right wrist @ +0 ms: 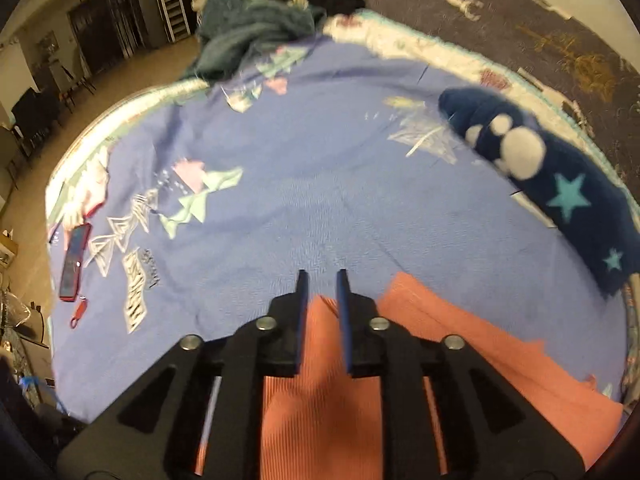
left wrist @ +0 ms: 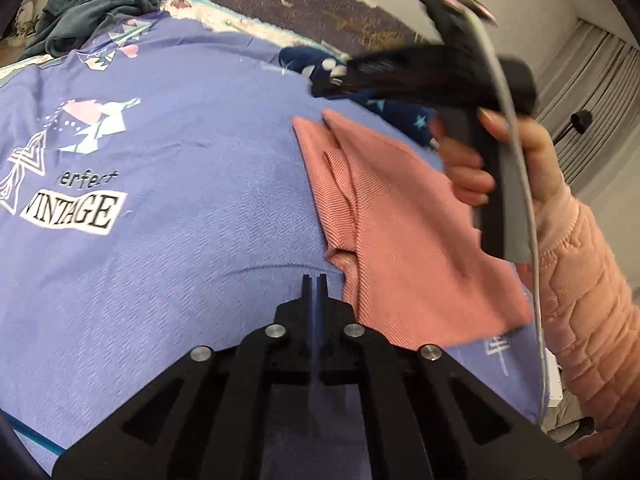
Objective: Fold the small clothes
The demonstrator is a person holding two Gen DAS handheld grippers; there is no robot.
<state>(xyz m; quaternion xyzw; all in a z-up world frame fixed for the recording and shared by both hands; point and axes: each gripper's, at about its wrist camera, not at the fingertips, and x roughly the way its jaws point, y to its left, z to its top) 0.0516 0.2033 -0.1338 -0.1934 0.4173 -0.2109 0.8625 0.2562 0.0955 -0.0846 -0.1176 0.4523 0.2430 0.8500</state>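
Note:
A salmon-pink ribbed garment [left wrist: 400, 220] lies partly folded on the lilac printed bedspread [left wrist: 180, 168]. My left gripper [left wrist: 315, 282] is shut just left of the garment's near edge, its blue pads together with nothing seen between them. In the right wrist view my right gripper [right wrist: 322, 280] hovers over the same garment [right wrist: 460, 344]. Its jaws stand a little apart, and the pink cloth shows through the gap without being pinched. A hand [left wrist: 520, 152] holds that gripper's handle, blurred, at the upper right of the left wrist view.
A navy garment with stars [right wrist: 560, 200] lies along the bed's far right edge. A teal blanket [right wrist: 252, 28] is heaped at the far end, and a red phone [right wrist: 74, 256] rests at the left edge. A pink quilted sleeve [left wrist: 592, 300] is at the right.

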